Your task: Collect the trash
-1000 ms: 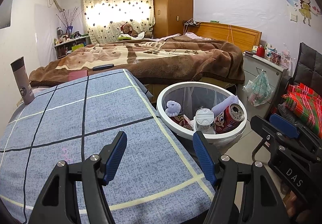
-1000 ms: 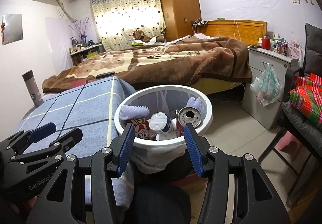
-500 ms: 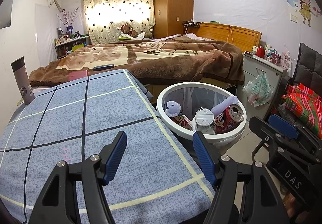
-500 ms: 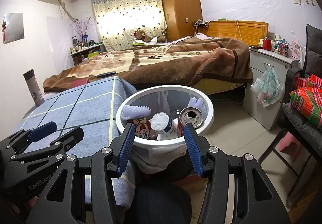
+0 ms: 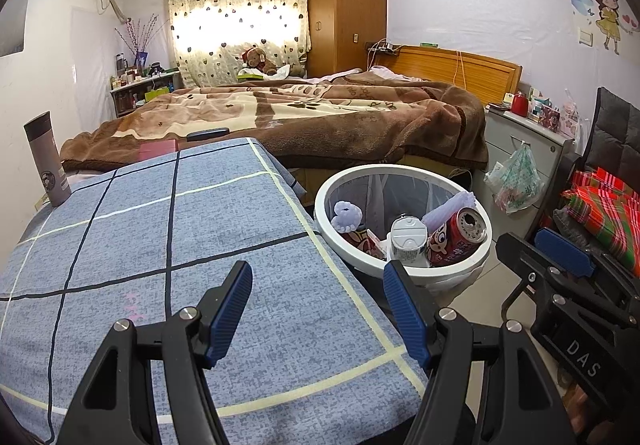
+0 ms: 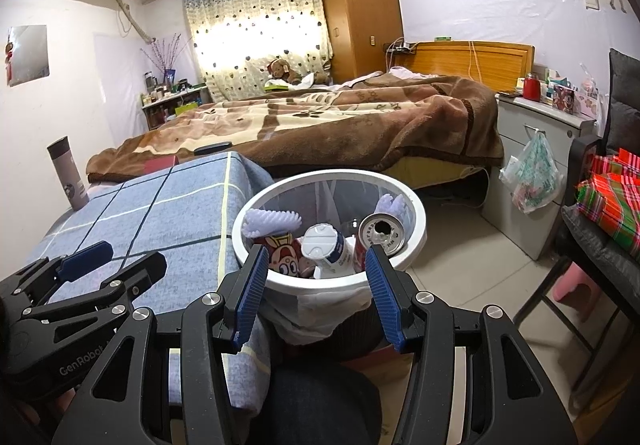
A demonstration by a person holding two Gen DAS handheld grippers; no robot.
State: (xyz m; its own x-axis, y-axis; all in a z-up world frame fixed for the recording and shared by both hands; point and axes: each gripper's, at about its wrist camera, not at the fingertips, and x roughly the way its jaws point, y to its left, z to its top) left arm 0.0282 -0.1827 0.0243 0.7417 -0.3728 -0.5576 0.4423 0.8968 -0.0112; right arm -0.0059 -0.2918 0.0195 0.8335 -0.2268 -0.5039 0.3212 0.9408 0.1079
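Observation:
A white round trash bin (image 5: 460,277) (image 6: 418,213) stands on the floor beside the blue checked table (image 5: 160,237). It holds a red can (image 5: 456,237) (image 6: 382,235), a white bottle (image 5: 407,243) (image 6: 326,251), lilac foam pieces (image 5: 347,215) (image 6: 272,223) and a red cartoon wrapper (image 6: 284,259). My left gripper (image 5: 318,297) is open and empty, over the table's near right corner. My right gripper (image 6: 316,285) is open and empty, just in front of the bin's near rim. Each gripper shows in the other's view, the right (image 5: 560,285) and the left (image 6: 88,273).
A grey thermos (image 5: 46,161) (image 6: 68,173) stands at the table's far left corner. A bed with a brown blanket (image 5: 320,113) lies behind. A grey nightstand (image 6: 536,149) with a hanging plastic bag (image 6: 534,175) and a chair with a red plaid cloth (image 6: 612,201) stand right.

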